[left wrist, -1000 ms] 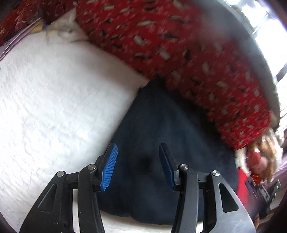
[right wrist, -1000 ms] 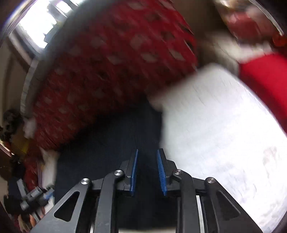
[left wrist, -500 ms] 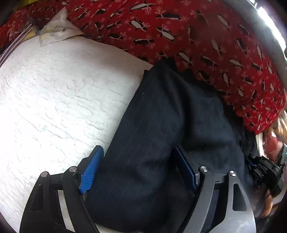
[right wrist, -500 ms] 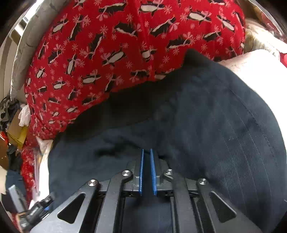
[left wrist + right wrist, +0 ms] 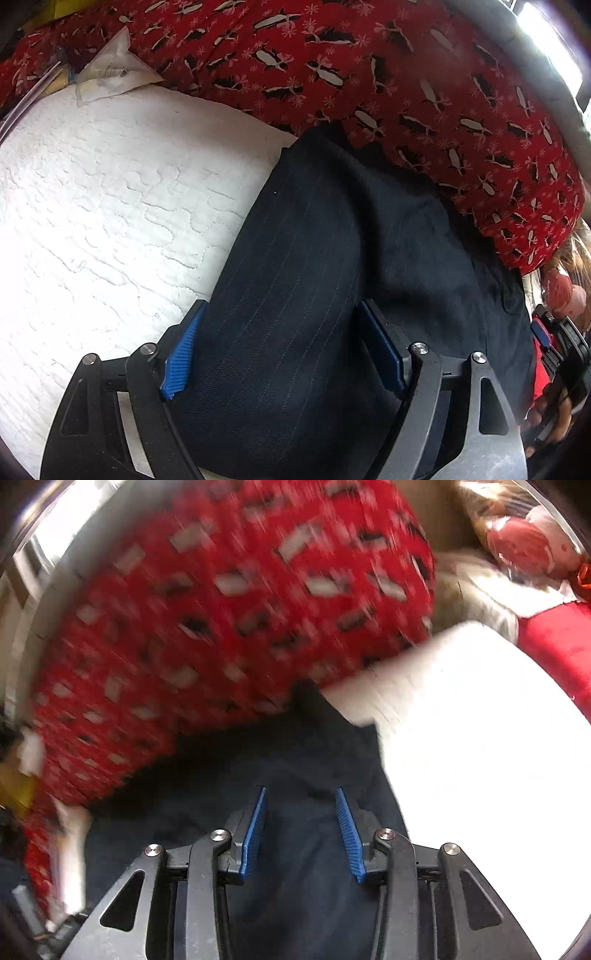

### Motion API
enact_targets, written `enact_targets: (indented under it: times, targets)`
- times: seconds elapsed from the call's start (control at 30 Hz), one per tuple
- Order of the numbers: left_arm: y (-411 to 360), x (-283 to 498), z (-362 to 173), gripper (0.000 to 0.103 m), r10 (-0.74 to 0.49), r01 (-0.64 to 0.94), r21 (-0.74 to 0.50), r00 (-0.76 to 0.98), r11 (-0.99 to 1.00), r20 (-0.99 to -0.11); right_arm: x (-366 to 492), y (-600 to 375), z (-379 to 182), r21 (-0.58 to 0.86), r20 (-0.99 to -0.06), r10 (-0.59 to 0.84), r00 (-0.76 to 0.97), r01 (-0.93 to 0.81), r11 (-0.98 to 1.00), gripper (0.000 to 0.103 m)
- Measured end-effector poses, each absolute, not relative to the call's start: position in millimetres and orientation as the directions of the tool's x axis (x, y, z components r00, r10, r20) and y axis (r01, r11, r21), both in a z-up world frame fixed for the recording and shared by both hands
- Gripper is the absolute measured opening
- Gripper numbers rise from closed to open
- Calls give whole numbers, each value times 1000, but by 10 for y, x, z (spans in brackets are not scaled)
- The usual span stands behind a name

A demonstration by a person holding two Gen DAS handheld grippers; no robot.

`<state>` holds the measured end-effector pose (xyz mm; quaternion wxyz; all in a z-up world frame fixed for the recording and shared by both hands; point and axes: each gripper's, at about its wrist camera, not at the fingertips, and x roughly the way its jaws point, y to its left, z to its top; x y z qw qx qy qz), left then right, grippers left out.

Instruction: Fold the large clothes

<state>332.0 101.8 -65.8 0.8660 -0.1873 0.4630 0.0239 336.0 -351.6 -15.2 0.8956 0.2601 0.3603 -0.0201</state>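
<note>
A dark navy pinstriped garment (image 5: 314, 280) lies folded on a white quilted bed (image 5: 103, 206), its far edge against a red penguin-print blanket (image 5: 369, 74). My left gripper (image 5: 282, 343) is open wide, its blue pads (image 5: 181, 354) straddling a raised fold of the garment. In the blurred right wrist view, my right gripper (image 5: 300, 830) is open and empty above the same garment (image 5: 303, 760), with the white bed (image 5: 480, 757) to its right.
A clear plastic packet (image 5: 110, 77) lies at the bed's far left corner. The red blanket (image 5: 221, 609) rises behind the garment. Red and white clutter (image 5: 524, 546) sits at the far right. The other gripper and hand (image 5: 557, 369) show at the right edge.
My right gripper has opened, let go of the garment and pulled back from it. My left gripper stays open, straddling the fold.
</note>
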Motion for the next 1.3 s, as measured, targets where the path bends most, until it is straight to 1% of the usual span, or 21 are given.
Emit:
enact_targets:
  times: [0.03,0.07,0.13,0.2,0.23,0.27,0.33,0.43,0.5,0.57,0.6,0.67,0.7,0.8,0.83,0.9,0.93,1.0,1.07,1.2,1.3]
  targets:
    - [1037,3318,-669,82,-142,-215,-313,569,925,-810,3321,-3508,-173,443,-655,142,743,225,868,42]
    - [1058,3317,-687,83,-150,-220,-324,567,920,-810,3306,-3525,-215,418,-677,128,725,235,878,49]
    - [1064,3314,-706,84,-158,-225,-336,566,914,-809,3392,-3491,-460,341,-764,104,637,261,903,52]
    - [1036,3297,-702,84,-147,-223,-320,560,921,-815,3345,-3501,-457,332,-743,95,662,241,912,52]
    - [1019,3289,-703,86,-145,-219,-312,556,925,-819,3359,-3491,-404,318,-763,85,640,258,912,55]
    - [1003,3285,-701,86,-143,-215,-305,550,928,-823,3356,-3482,-326,322,-766,84,637,268,908,56]
    - [1008,3269,-663,86,-148,-222,-307,533,925,-833,3260,-3470,-144,354,-715,93,693,244,903,56]
    - [1042,3202,-481,86,-218,-221,-394,552,892,-804,3090,-3410,-34,352,-675,97,731,203,914,56]
    - [1016,3177,-312,86,-239,-205,-423,579,882,-779,3033,-3387,-152,330,-705,96,703,206,921,58]
    - [939,3219,-220,86,-249,-194,-422,570,885,-783,3036,-3367,-368,283,-771,91,630,210,936,62]
    - [869,3265,-205,86,-247,-188,-409,556,893,-794,3005,-3343,-340,258,-758,77,647,190,947,62]
    - [739,3343,-234,86,-220,-176,-361,531,916,-818,2988,-3279,-196,211,-772,39,634,199,957,62]
    - [659,3400,-290,86,-187,-174,-313,507,934,-841,2965,-3275,-138,237,-765,54,642,203,950,63]
    - [474,3478,-526,86,-84,-160,-166,424,973,-902,2787,-3329,31,350,-693,112,712,197,916,61]
    - [443,3481,-575,89,-62,-150,-134,411,980,-909,2753,-3357,4,355,-695,100,712,218,909,63]
    - [456,3449,-627,92,-48,-140,-113,400,984,-915,2761,-3369,-164,330,-745,78,662,265,906,65]
    - [479,3450,-616,92,-59,-140,-122,386,983,-921,2794,-3378,-311,305,-792,78,606,281,910,66]
    - [594,3422,-518,91,-100,-150,-159,340,976,-935,2764,-3325,-273,254,-784,53,619,242,936,65]
    - [715,3329,-331,91,-157,-153,-226,365,962,-918,2758,-3278,-118,220,-791,24,612,247,944,65]
    - [1056,3162,261,91,-267,-156,-386,491,909,-829,2664,-3200,231,360,-675,109,730,198,912,67]
    - [1301,3265,478,92,-328,-175,-485,540,857,-775,2837,-2925,300,370,-668,183,722,108,923,67]
